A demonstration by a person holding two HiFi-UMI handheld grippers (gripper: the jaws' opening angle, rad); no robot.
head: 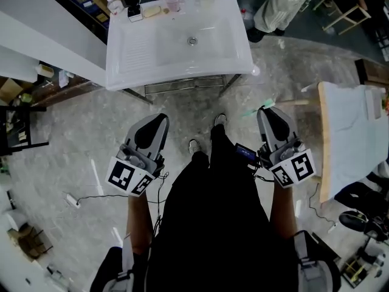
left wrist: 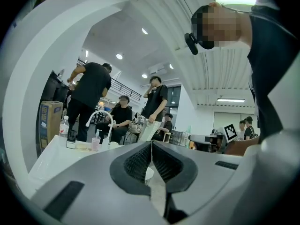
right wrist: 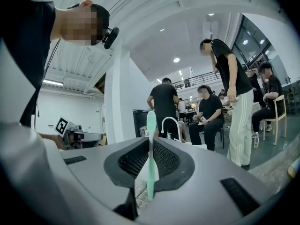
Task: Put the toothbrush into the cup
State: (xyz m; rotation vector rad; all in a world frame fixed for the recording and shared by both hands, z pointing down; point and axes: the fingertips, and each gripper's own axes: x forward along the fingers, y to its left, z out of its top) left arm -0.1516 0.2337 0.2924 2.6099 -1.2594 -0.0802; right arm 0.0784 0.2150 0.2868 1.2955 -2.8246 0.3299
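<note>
A mint-green toothbrush stands upright between the jaws of my right gripper, which is shut on it. In the head view the toothbrush pokes out sideways at the tip of the right gripper. My left gripper is shut with nothing between its jaws, which meet at the tip in the left gripper view. Both grippers point level toward a white sink ahead. Several cups stand on its back rim, among them a pink cup and a pale cup.
A curved white faucet and a small pink bottle stand on the sink's rim. A table under a white cloth is at the right. A cable with a plug lies on the floor at left. Several people stand and sit behind the sink.
</note>
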